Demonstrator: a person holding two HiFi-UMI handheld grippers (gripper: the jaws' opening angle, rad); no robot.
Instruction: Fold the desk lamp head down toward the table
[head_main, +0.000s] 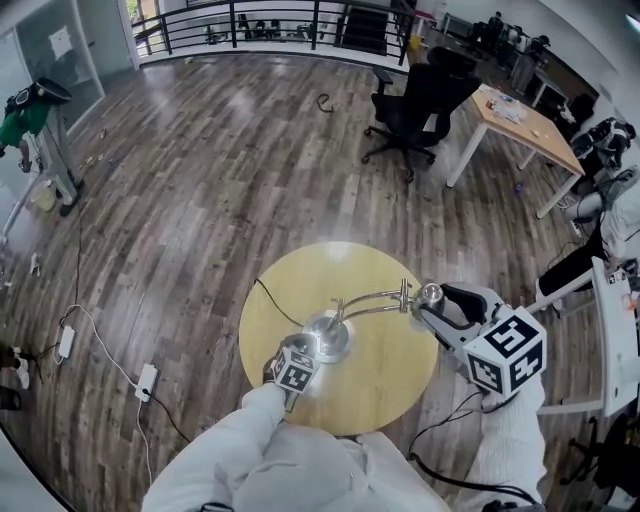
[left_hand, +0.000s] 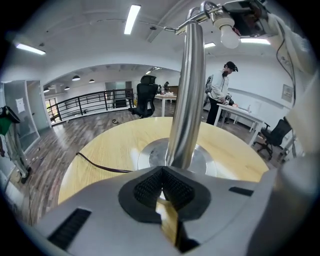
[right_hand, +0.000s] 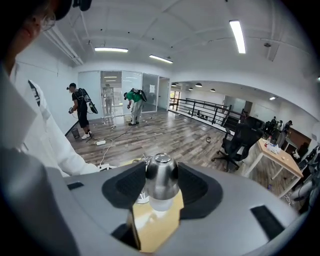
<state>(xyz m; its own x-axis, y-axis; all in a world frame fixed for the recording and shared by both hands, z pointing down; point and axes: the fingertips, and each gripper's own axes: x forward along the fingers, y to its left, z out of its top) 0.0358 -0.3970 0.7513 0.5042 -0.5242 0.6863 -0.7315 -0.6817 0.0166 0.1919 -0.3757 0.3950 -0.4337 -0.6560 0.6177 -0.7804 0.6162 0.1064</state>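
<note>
A chrome desk lamp stands on a round yellow table (head_main: 390, 385). Its round base (head_main: 330, 338) sits mid-table, and two thin arms run right to the lamp head (head_main: 430, 293). My right gripper (head_main: 428, 306) has the head between its jaws. In the right gripper view both pads touch the chrome head (right_hand: 161, 175), whose white bulb points down at the table. My left gripper (head_main: 305, 352) is at the base's near edge. In the left gripper view its tips (left_hand: 161, 172) meet, shut with nothing between them, just in front of the pole (left_hand: 187, 95) and base (left_hand: 150, 155).
A black cable (head_main: 275, 305) runs off the table's left side to a power strip (head_main: 146, 381) on the wood floor. A black office chair (head_main: 415, 105) and a desk (head_main: 520, 115) stand far behind. A white desk edge (head_main: 610, 330) is close on the right.
</note>
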